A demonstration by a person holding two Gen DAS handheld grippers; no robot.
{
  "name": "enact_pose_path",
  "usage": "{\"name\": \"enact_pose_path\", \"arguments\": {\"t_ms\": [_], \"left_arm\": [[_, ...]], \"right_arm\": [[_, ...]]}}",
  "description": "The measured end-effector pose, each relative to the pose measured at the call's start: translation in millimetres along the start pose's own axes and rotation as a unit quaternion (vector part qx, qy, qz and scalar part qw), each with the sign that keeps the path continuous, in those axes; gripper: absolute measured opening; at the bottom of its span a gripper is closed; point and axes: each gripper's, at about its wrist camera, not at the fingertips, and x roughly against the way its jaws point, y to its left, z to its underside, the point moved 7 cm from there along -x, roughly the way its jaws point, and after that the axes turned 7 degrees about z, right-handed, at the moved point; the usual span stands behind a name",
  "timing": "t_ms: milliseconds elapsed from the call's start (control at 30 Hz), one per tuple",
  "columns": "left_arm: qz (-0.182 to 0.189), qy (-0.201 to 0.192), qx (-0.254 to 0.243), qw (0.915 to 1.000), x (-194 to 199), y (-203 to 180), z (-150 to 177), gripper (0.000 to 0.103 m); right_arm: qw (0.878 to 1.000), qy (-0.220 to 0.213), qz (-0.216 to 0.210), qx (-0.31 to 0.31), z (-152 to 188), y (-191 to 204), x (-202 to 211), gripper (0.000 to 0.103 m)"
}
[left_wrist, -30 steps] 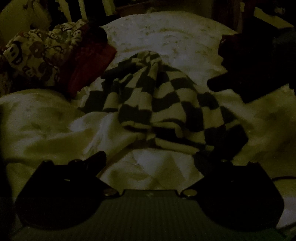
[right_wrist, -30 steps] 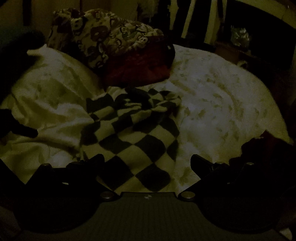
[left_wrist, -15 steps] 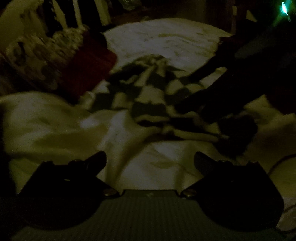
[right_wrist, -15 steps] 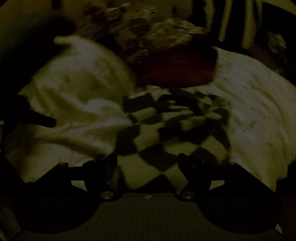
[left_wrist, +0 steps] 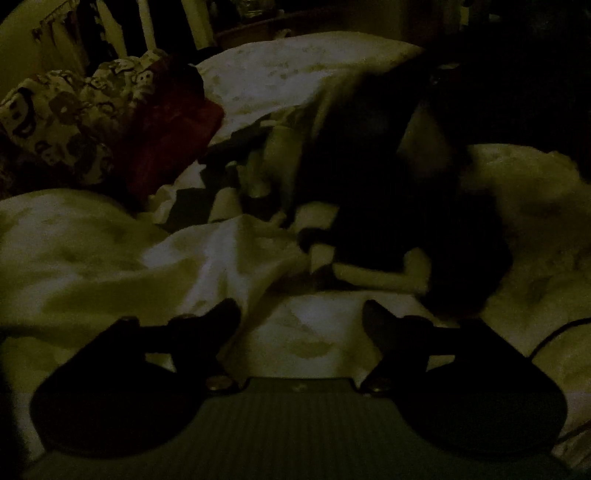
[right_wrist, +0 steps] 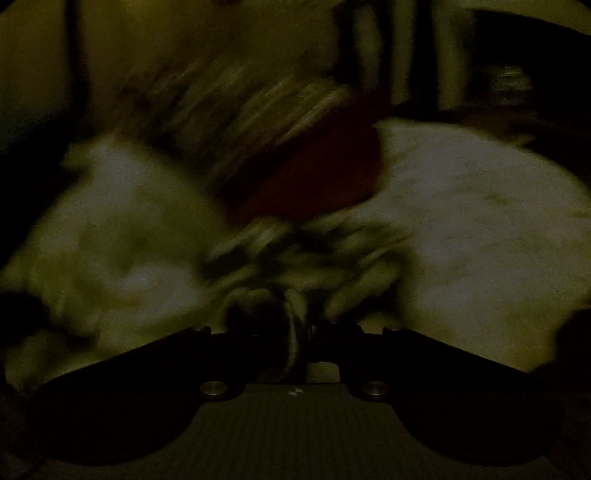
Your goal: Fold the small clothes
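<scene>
Two pairs of tongs show in very dim light. At the bottom of the left wrist view, the left tongs [left_wrist: 301,314] are spread wide with nothing between the fingers, hovering over the pale bedsheet [left_wrist: 110,258]. At the bottom centre of the right wrist view, the right tongs [right_wrist: 301,332] are pressed together, pinching a bunched fold of the checkered cloth [right_wrist: 295,258]; that view is heavily blurred.

In the left wrist view the checkered cloth [left_wrist: 369,273] lies crumpled at mid-frame on the bed, and a large dark blurred shape covers much of it from the upper right; what that shape is cannot be told. Just left of the cloth, the bedsheet rises in rumpled folds toward the lower left.

Farther out, a dark red cushion [left_wrist: 166,140] sits at the upper left of the frame, and a patterned fabric bundle [left_wrist: 62,107] leans against its left side. Behind them, pale vertical bars [left_wrist: 146,22] stand along the top left edge. A thin dark cable [left_wrist: 554,332] crosses the sheet at the right edge. In the right wrist view the red cushion [right_wrist: 314,177] lies above the cloth at centre.
</scene>
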Motion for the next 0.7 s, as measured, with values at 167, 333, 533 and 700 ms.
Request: {"name": "enact_pose_path", "arguments": {"t_ms": [167, 333, 533, 700], "left_arm": [[0.022, -0.017, 0.003, 0.9996, -5.9, -11.0, -22.6, 0.045], [0.035, -0.012, -0.003, 0.9993, -24.4, -22.8, -40.2, 0.036], [0.022, 0.017, -0.004, 0.9996, -44.2, -23.1, -38.0, 0.062], [0.018, 0.005, -0.01, 0.9998, -36.5, -14.0, -50.1, 0.079]], "right_arm": [[0.989, -0.044, 0.096, -0.105, -28.9, -118.9, 57.6, 0.012], [0.978, -0.022, 0.126, -0.163, 0.0, -172.7, 62.0, 0.011], [0.974, -0.019, 0.123, -0.191, 20.8, -180.3, 50.3, 0.026], [0.965, -0.027, 0.154, -0.212, 27.1, -170.5, 63.9, 0.103]]}}
